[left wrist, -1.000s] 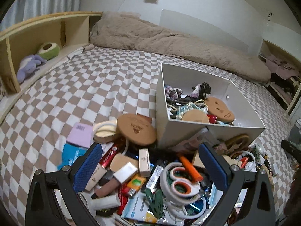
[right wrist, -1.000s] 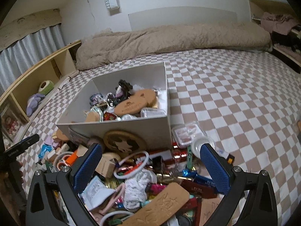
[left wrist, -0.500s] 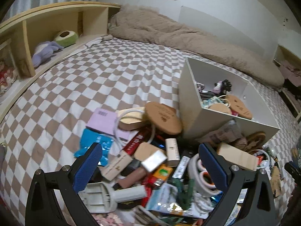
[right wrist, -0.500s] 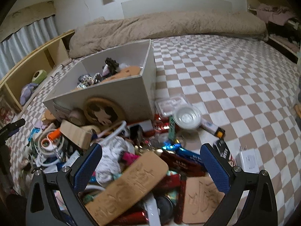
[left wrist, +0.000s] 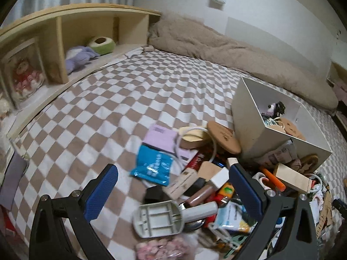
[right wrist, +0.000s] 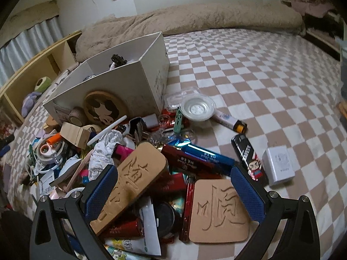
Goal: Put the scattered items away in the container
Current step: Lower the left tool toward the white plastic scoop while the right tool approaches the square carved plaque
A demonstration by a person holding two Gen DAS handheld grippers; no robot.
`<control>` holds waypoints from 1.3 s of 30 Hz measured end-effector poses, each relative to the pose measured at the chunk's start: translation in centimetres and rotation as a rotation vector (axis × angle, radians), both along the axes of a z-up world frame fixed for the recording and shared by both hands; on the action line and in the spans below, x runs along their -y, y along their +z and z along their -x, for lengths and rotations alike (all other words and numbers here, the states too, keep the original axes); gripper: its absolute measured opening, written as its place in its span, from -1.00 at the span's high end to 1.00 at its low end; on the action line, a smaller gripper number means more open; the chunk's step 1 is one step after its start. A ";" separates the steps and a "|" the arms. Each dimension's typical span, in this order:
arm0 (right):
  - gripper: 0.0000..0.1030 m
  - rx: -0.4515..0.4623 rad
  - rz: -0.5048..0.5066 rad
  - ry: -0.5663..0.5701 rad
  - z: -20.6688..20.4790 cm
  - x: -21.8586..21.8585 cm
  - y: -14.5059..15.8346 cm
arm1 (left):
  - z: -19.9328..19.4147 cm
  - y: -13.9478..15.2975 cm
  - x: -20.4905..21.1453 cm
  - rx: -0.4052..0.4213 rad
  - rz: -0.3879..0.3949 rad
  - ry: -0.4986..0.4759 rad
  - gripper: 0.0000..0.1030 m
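Left tool [left wrist: 172,189] is presented with its blue-padded fingers [left wrist: 100,191] spread wide and nothing held between them; it is positioned above the left edge of the scattered pile, where a blue packet [left wrist: 153,164], a lilac pad [left wrist: 161,137] and a grey plastic holder [left wrist: 159,220] lie on the checked bed cover [left wrist: 104,112]. The white container [left wrist: 252,130] is seen to the right of these, touching the pile, with a round cork disc [left wrist: 224,137] leaned against its near wall; a few items are already held inside it, so the task is judged to be only partly done. The wide spread is judged to be set so that a bulky item can be straddled. Right tool [right wrist: 173,191] is likewise held wide and empty, placed low over the near side of the pile with a long carved cork plaque [right wrist: 133,182] and a square carved cork plaque [right wrist: 219,211] lying between its fingers. The container [right wrist: 130,84] is seen behind the pile in this view, a printed round coaster [right wrist: 102,108] propped on its front wall. A clear lid [right wrist: 197,108], a white charger [right wrist: 278,165] and a dark lighter [right wrist: 248,155] are spread on the right fringe, apart from the box, and remain to be collected.
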State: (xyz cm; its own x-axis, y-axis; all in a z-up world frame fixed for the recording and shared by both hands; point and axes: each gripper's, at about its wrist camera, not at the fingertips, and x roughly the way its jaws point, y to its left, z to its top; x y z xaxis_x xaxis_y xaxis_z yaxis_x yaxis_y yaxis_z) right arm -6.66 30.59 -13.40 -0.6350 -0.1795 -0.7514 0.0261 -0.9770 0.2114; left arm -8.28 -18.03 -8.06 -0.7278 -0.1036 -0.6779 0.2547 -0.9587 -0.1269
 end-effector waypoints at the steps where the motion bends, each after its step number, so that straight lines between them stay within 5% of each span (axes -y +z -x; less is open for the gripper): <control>1: -1.00 0.000 -0.001 0.001 0.0 0.0 0.0 | -0.3 0.0 0.3 0.002 -0.006 0.002 -1.00; 8: -1.00 -0.002 -0.007 0.000 -0.4 -0.6 -0.1 | -2.6 -0.8 1.4 0.019 0.028 -0.013 -1.00; 22: -1.00 0.064 -0.081 -0.011 -1.7 -1.7 -3.1 | -2.4 -4.7 0.3 0.189 0.037 -0.153 -1.00; 26: -1.00 0.073 0.040 -0.062 -2.2 -3.1 -4.4 | -1.5 -5.4 -0.5 0.219 0.042 -0.200 -1.00; 33: -1.00 0.024 0.034 -0.060 -2.7 -2.8 -4.6 | 0.4 -6.8 -0.9 0.286 0.111 -0.192 -1.00; 39: -1.00 0.004 0.050 -0.056 -2.8 -3.1 -4.8 | 1.7 -8.0 0.3 0.329 0.069 -0.191 -1.00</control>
